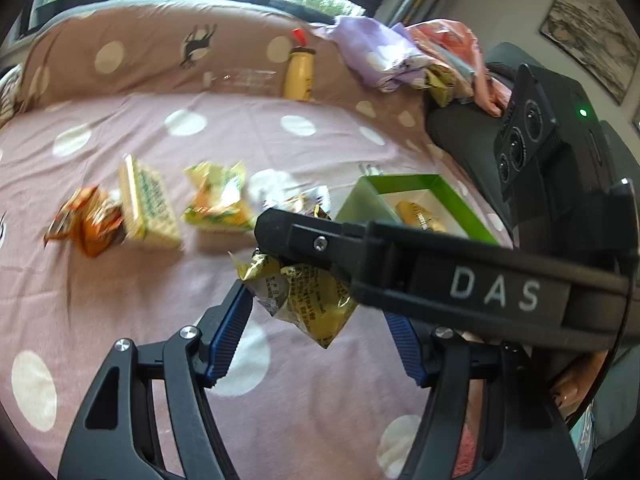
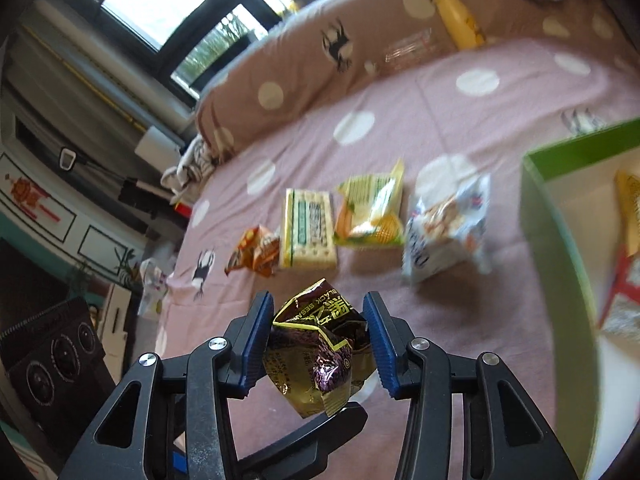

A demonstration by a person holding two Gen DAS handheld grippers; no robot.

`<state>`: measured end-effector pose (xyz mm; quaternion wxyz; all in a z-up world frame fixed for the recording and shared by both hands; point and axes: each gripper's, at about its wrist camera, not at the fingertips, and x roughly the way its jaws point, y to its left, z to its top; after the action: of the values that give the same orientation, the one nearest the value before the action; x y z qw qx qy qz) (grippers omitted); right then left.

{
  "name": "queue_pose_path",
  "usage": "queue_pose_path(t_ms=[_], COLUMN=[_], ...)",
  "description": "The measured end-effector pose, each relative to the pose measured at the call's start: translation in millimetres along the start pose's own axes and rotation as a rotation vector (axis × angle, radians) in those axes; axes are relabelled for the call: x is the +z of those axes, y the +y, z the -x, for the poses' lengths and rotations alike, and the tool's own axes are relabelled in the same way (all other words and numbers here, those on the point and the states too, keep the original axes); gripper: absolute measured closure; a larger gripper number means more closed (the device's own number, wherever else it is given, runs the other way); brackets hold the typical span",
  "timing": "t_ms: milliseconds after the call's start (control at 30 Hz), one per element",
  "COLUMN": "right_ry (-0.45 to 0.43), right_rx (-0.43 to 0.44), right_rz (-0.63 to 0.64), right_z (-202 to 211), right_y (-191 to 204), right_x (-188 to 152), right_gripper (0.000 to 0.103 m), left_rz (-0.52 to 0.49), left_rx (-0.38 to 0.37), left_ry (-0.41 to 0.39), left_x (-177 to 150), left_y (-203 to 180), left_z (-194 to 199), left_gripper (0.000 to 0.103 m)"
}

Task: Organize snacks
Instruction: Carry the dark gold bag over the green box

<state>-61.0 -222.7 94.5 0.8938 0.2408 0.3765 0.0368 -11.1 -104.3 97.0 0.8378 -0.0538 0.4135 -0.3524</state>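
Step in hand: carrying one snack to box. Right gripper point(image 2: 318, 346) clamped on crumpled gold-and-purple black sesame packet point(image 2: 320, 344), lifted off polka-dot bedspread point(image 2: 400, 92).

Left gripper point(image 1: 316, 330) spread wide, grasping nothing; packet hangs between its fingers in left wrist view.

Green box point(image 2: 560, 248) right of packet, already containing yellow packet point(image 2: 629, 208).

Still on bed, far side: orange packet point(image 2: 256, 252), cracker pack point(image 2: 308, 234), yellow-green bag point(image 2: 372, 212), white bag point(image 2: 448, 228).

Next, probably: swing right over box rim, then release.
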Motion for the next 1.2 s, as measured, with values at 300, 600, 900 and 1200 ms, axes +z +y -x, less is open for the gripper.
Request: queue_pose_path(t_ms=[300, 600, 900, 1200], right_ry=[-0.181, -0.272, -0.287, -0.251], right_rx=[-0.003, -0.064, -0.148, -0.206], right_rz=[-0.086, -0.24, -0.348, -0.405], right_z=[71, 109, 127, 128], right_y=[-42, -99, -137, -159], right_x=[13, 13, 4, -1], right_gripper=[0.054, 0.054, 0.054, 0.054], left_rz=[-0.186, -0.278, -0.278, -0.246], left_rx=[-0.069, -0.158, -0.251, -0.301], left_ry=[-0.053, -0.007, 0.07, 0.139], left_x=[32, 42, 44, 40], left_y=[-73, -125, -150, -157], left_z=[-11, -54, -89, -112], left_gripper=[0.038, 0.041, 0.042, 0.042])
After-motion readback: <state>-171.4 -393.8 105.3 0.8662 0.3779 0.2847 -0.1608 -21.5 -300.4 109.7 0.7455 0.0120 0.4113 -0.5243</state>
